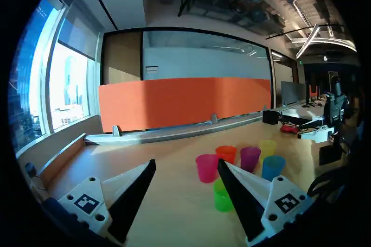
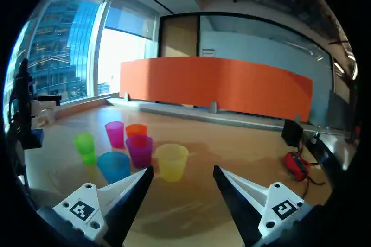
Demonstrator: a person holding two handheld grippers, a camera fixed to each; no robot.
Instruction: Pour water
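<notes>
- Plainly spread wide at the left gripper [image 1: 185, 161], pointed white-and-black fingers far apart, nothing held between them.
- Likewise at the right gripper [image 2: 183, 168]: spread wide, clasping nothing, raised above the light wooden table [image 2: 241, 149].
- On that table, upright in a tight cluster, none gripped: six translucent plastic cups.
- In the left gripper view, just beyond the gap between the fingers: magenta plastic cup [image 1: 206, 167]; nearer, partly hidden behind the right finger, green plastic cup [image 1: 221, 198]; farther, orange plastic cup [image 1: 226, 153], purple plastic cup [image 1: 250, 158] and yellow plastic cup [image 1: 267, 147]; right of those, blue plastic cup [image 1: 272, 167].
- In the right gripper view, yellow plastic cup closest to the gap, blue plastic cup beside the left finger.
- Cannot tell whether any of them holds water.
- Along the table's far edge, long orange partition panel [image 1: 185, 101]; near the right edge, small red object [image 2: 296, 163].
</notes>
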